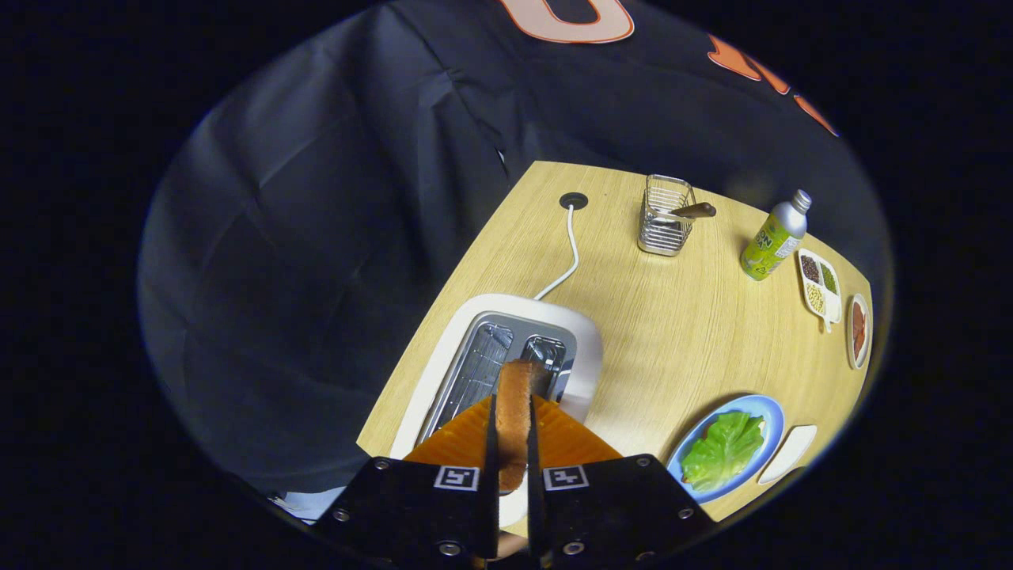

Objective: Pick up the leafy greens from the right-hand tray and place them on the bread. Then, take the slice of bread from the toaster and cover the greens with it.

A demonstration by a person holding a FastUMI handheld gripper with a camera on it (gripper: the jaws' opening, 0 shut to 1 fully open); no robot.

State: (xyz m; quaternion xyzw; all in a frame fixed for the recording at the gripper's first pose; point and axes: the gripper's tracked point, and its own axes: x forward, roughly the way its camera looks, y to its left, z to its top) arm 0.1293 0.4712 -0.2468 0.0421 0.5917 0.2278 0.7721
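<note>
Gripper: the gripper (513, 443) is clamped on the slice of bread (514, 419), both fingers pressing its faces, edge-up.
Toaster: the white toaster (483, 364) sits just beyond the fingers.
Greens: the leafy greens (722, 450) lie on the blue plate (772, 412), near right.
Far side: wire basket (666, 215) and bottle (775, 236) on the wooden table (673, 324).

On the table stand one white toaster (506, 348) with two slots, one slice of bread (514, 419) pinched edge-on between the two fingers of one gripper (513, 443), one blue plate (764, 416) of leafy greens (722, 450), one wire basket (665, 215), one bottle (775, 236), one three-part dish (819, 286).
</note>
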